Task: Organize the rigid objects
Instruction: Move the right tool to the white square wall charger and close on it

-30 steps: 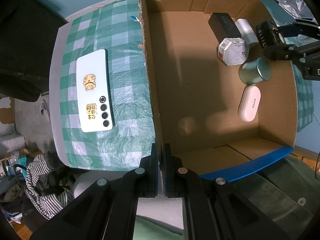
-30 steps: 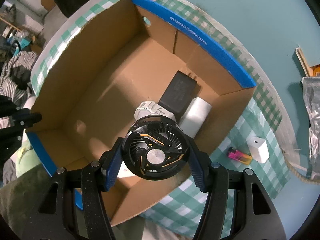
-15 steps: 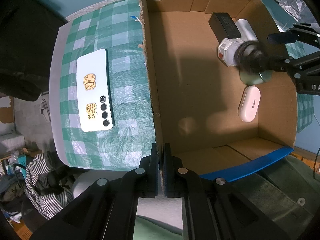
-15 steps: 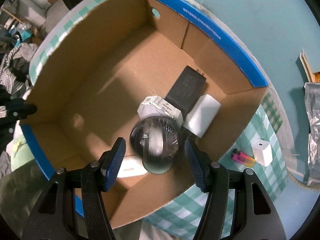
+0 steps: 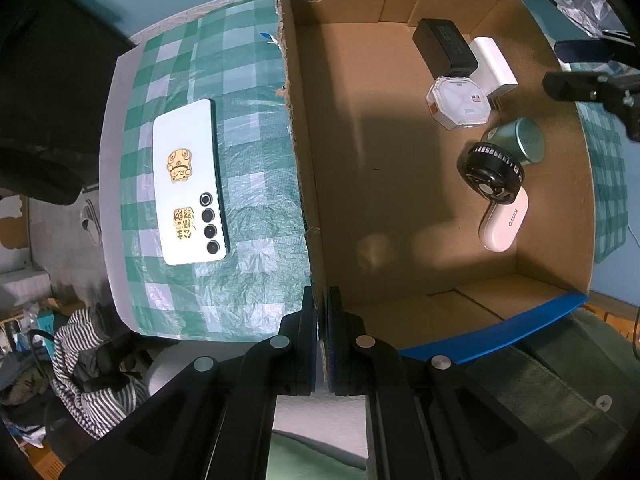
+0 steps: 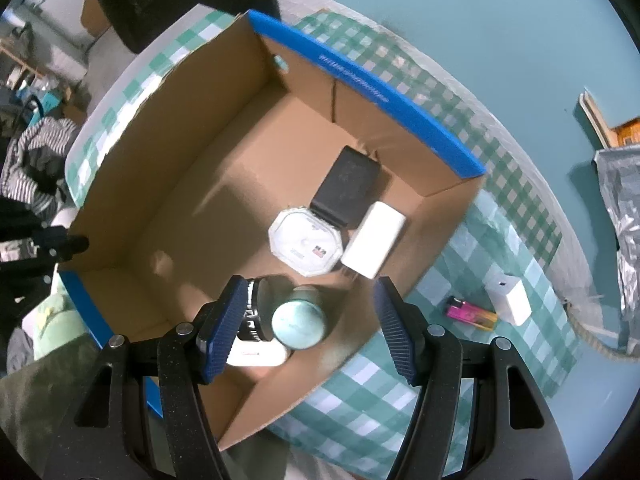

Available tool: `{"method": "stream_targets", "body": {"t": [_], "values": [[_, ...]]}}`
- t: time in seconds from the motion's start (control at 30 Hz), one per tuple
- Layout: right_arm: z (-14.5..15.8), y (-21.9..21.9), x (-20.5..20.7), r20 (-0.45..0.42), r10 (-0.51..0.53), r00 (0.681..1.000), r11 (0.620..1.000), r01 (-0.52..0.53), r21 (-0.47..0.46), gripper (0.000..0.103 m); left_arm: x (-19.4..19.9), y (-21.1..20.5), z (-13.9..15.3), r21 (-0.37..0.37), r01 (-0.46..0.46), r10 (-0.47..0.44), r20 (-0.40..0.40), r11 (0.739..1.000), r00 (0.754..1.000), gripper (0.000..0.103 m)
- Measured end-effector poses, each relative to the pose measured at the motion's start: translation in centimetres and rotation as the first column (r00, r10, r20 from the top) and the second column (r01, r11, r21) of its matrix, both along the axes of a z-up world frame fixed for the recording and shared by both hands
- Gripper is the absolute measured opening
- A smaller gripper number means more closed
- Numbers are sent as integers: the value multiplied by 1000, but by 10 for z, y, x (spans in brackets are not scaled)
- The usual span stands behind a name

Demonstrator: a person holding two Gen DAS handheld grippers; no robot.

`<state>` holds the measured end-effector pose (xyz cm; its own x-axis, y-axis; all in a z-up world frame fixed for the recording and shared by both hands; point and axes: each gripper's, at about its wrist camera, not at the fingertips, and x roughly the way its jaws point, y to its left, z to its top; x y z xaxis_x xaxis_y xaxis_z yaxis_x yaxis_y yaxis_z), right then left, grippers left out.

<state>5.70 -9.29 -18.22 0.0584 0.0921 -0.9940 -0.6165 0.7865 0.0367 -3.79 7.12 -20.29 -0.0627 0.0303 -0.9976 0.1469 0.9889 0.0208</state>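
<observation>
Dropped from your right tool, whose empty jaws are opening, the black fan now lies in the box just below it, while your left tool stays clamped on the box wall.

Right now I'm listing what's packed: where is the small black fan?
In the left wrist view the black fan lies inside the cardboard box, by its right wall, leaning between the green tin and the white case.
</observation>
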Motion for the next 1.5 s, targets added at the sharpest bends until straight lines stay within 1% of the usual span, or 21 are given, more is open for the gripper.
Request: {"method": "stream_targets", "body": {"t": [0.2,0.63,0.87,1.1,1.27,1.4,1.5], "values": [[10,-14,6,16,-34,999,999,34,13,66,0,0,0,0,0,0,0,1000,1000,4],[26,-61,22,36,-121,992,992,121,20,65,0,0,0,-1,0,0,-1,1000,1000,4],[25,-85,31,43,-149,988,989,149,-1,65,0,0,-1,-3,-5,5,-3,1000,1000,4],[7,-124,48,52,-196,979,979,198,-46,65,-1,0,-2,-2,-8,8,-4,1000,1000,4],[-14,-157,68,51,-244,969,966,247,-79,65,0,0,-1,-3,-11,11,-5,1000,1000,4],[-33,-172,78,42,-234,971,965,237,-109,65,-1,0,-1,-3,-15,15,-7,1000,1000,4],[-46,-178,82,49,-197,979,970,202,-139,65,-1,0,-1,-3,-19,19,-7,1000,1000,4]]}}
